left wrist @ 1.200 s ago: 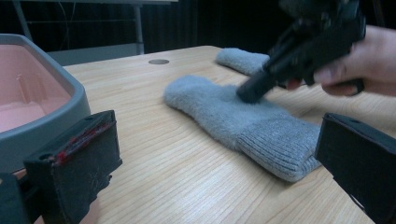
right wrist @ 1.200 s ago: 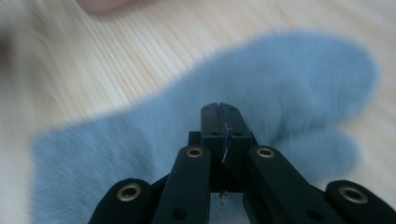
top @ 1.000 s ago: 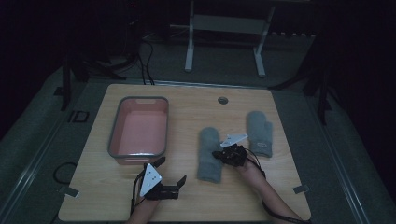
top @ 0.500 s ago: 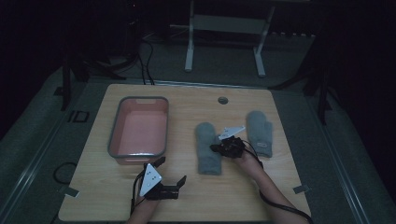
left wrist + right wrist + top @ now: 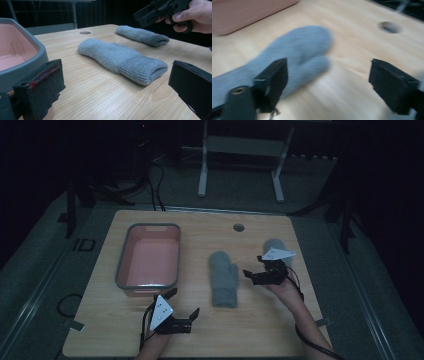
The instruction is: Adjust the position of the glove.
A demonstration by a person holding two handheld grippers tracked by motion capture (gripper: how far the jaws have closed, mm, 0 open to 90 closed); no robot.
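Two grey mittens lie on the wooden table (image 5: 280, 315). One mitten (image 5: 223, 277) (image 5: 120, 56) (image 5: 297, 50) lies flat at the middle, cuff toward me. The other mitten (image 5: 274, 246) (image 5: 141, 35) lies farther right, partly behind my right hand. My right gripper (image 5: 251, 276) (image 5: 333, 82) hovers open between the two, jaws pointing left at the middle mitten's thumb, holding nothing. My left gripper (image 5: 184, 303) (image 5: 115, 87) rests open near the front edge, empty, with the middle mitten's cuff ahead of it.
A grey tub with a pink inside (image 5: 147, 257) (image 5: 20, 50) (image 5: 244, 12) stands at the left of the table, just beyond my left gripper. A round cable hole (image 5: 238, 227) (image 5: 388, 27) sits near the far edge. Dark floor and stand legs lie beyond.
My right gripper has drawn back to the right, from over the middle mitten to the gap between the two mittens. The left gripper has not moved.
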